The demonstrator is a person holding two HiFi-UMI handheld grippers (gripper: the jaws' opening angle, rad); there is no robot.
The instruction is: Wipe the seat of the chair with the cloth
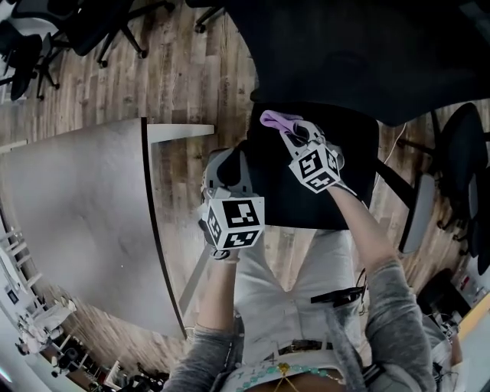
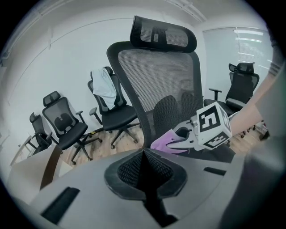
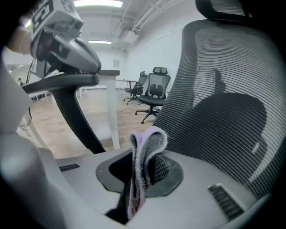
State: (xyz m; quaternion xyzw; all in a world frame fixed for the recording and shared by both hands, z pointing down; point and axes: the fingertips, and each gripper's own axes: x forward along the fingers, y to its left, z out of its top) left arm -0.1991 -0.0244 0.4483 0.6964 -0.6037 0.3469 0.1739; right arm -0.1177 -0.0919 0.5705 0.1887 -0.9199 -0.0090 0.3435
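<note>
Black chair seat (image 1: 306,200) below us: right gripper (image 3: 141,173) pinches cloth (image 3: 148,142), left gripper (image 2: 144,153) closed on nothing; we fear cloth slipping under drag

Light is cool, even and indoor: ceiling strip lamps (image 3: 96,3) burn to white at the top of the right gripper view. A window blind (image 2: 252,42) glares at upper right of the left gripper view, and a soft shadow lies on the mesh backrest (image 3: 232,112). Both gripper views bend hard at the edges, with black corners; the near fingers (image 2: 125,172) are soft, the cloth (image 3: 145,152) fairly sharp. Head view: the seat (image 1: 348,176) is near-black and without detail, the desk (image 1: 76,214) pale and evenly lit.
</note>
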